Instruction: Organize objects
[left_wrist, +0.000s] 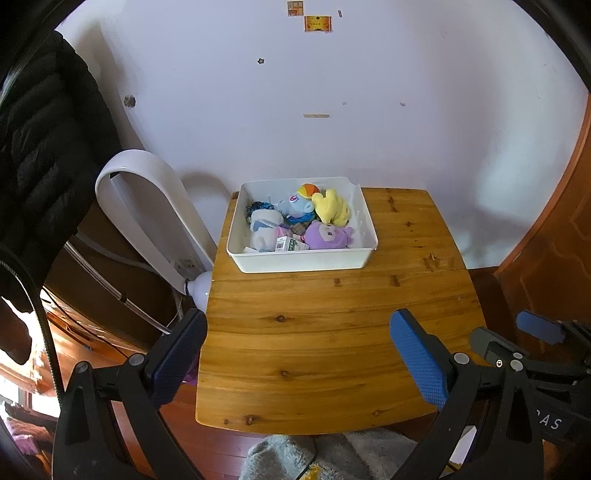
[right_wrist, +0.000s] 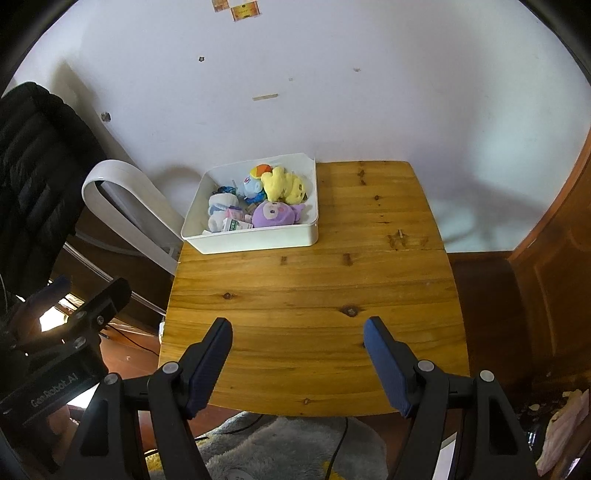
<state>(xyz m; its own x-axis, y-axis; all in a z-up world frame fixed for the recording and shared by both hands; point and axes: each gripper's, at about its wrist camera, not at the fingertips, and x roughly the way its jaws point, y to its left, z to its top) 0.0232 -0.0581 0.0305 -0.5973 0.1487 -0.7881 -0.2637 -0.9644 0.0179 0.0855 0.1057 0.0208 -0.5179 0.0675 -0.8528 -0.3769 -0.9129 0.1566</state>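
The left gripper (left_wrist: 295, 354) was spread wide and held nothing. The right gripper (right_wrist: 297, 358) was spread wide too, and empty. Both hung over the near end of the table (left_wrist: 332, 332). The box (left_wrist: 303, 260) of toys (left_wrist: 330, 210) sat far ahead at the back, a bit to the left, its long side running across. The left gripper looked a little nearer.

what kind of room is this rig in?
Likely a lived-in home room, perhaps a bedroom. A small wooden table against a scuffed white wall holds a white bin of plush toys; a dark puffer jacket hangs at left, and a fuzzy grey rug lies below.
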